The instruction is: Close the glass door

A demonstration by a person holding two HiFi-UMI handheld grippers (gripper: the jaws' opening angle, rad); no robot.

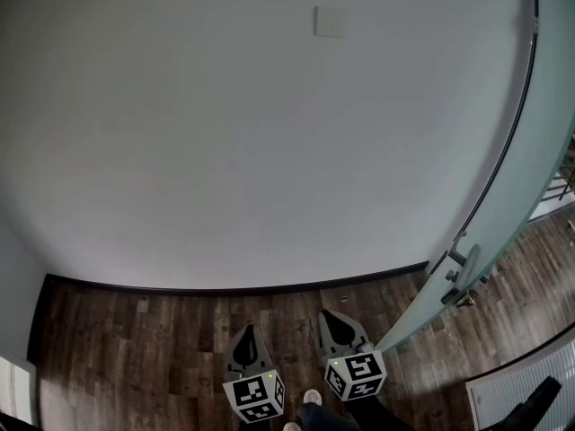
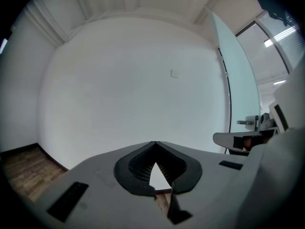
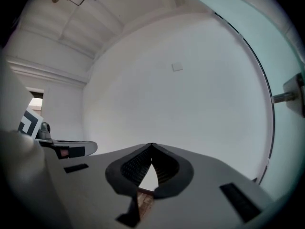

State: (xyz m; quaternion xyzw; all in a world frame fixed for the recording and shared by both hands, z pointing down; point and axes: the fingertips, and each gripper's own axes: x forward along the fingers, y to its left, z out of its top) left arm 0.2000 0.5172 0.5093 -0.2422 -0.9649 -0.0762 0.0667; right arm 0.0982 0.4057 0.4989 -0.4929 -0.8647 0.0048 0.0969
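Observation:
The frosted glass door (image 1: 530, 178) stands ajar at the right, its edge towards me, with a metal lever handle (image 1: 463, 272) low on it. My left gripper (image 1: 247, 330) and right gripper (image 1: 325, 314) are side by side at the bottom of the head view, both pointing at the white wall. The right one is close to the door's bottom edge, apart from it. In the left gripper view the left gripper (image 2: 154, 142) has its tips together, nothing held, and the door (image 2: 238, 80) is off to the right. In the right gripper view the right gripper (image 3: 151, 145) is likewise shut and empty, with the door (image 3: 286, 80) alongside.
A plain white wall (image 1: 252, 133) with a small wall plate (image 1: 329, 21) fills the front, above a dark baseboard (image 1: 243, 287) and wood floor (image 1: 135, 348). A white radiator (image 1: 521, 393) sits at the bottom right. A person's shoe (image 1: 312, 398) shows below the grippers.

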